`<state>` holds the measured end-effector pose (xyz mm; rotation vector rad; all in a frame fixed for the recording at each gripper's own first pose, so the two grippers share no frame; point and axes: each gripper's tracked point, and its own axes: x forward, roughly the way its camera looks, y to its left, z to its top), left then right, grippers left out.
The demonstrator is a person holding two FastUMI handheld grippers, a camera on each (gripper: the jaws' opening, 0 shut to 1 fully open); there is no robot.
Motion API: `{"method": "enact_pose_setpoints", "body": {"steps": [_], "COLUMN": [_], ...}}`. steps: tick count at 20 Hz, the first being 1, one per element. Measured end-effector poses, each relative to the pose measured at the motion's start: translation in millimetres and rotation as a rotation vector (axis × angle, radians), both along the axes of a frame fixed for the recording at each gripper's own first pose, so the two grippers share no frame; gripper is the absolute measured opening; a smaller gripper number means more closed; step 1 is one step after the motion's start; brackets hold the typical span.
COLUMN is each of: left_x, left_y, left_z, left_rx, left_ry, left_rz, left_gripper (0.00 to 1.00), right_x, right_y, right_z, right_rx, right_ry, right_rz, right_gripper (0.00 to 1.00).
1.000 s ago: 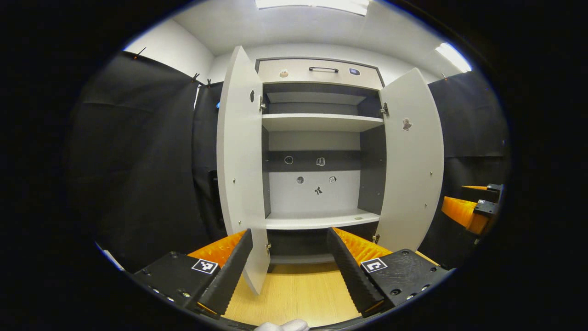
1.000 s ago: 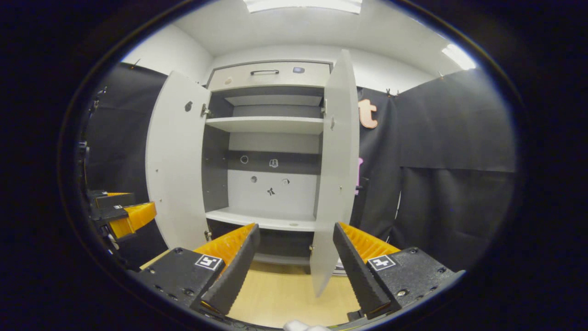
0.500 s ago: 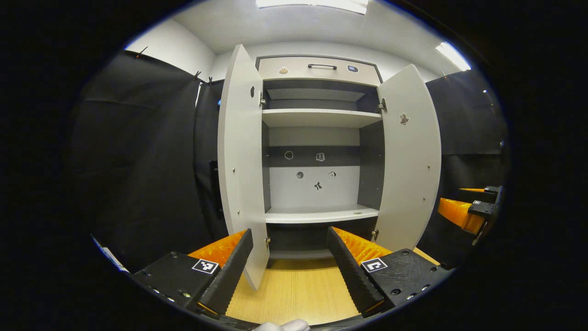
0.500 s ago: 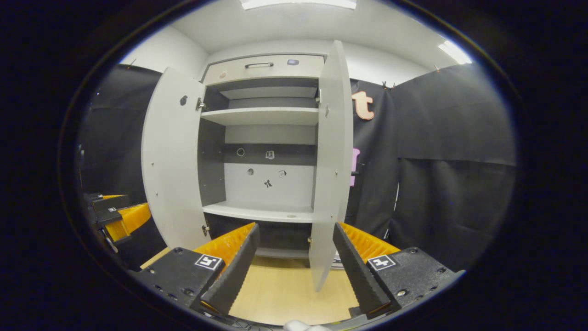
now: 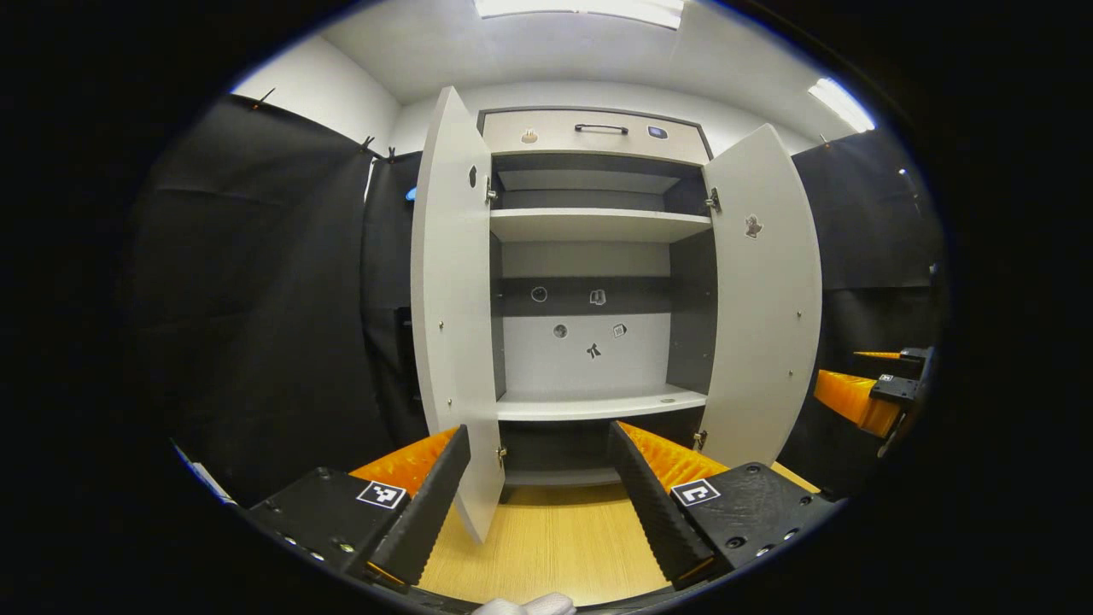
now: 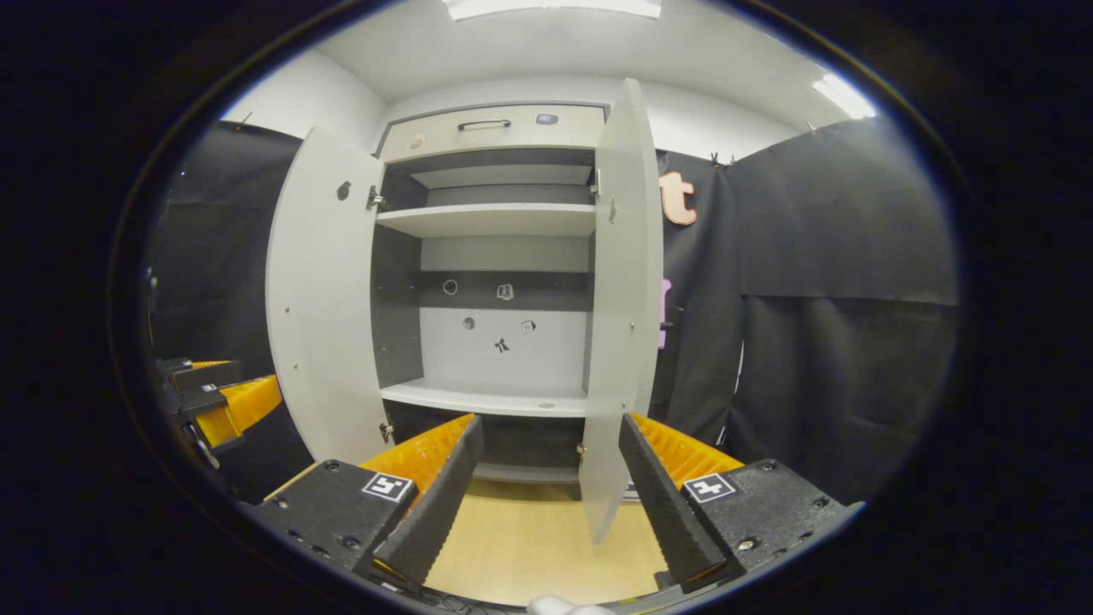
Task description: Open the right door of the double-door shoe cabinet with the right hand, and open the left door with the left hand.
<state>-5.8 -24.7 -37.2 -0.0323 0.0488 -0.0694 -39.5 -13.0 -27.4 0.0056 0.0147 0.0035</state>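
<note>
With both doors point(image 5: 452, 316) open, grippers point(image 6: 546, 474) hold nothing

We see the cabinet point(image 5: 598, 282) standing open between its left door point(image 5: 452, 290) and right door point(image 6: 628, 282) — a wide gap straight ahead. Each swung-out door edge juts toward us, near the fingers. Two shelves point(image 5: 598, 224) split the space inside — black cloth walls both flanks.
</note>
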Motion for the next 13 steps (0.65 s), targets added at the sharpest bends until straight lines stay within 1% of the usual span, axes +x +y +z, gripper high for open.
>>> {"method": "enact_pose_setpoints", "body": {"steps": [1, 2, 13], "left_x": [-1.3, -2.3, -3.0], "left_y": [-1.4, -1.4, 4.1], "left_z": [-0.7, -0.9, -2.8], "left_rx": [0.001, -0.001, 0.001], "left_ry": [-0.001, -0.001, 0.005], "left_rz": [-0.004, -0.008, -0.042], "left_gripper": [1.00, 0.96, 0.97], "right_x": [-0.3, -0.6, -7.3], "right_y": [0.9, 2.3, 17.5], "right_z": [0.2, 0.2, 0.1], "right_rx": [0.000, 0.001, -0.002], "right_ry": [0.000, -0.001, 0.001], "right_rz": [-0.001, 0.000, -0.009], "right_gripper": [1.00, 1.00, 1.00]}}
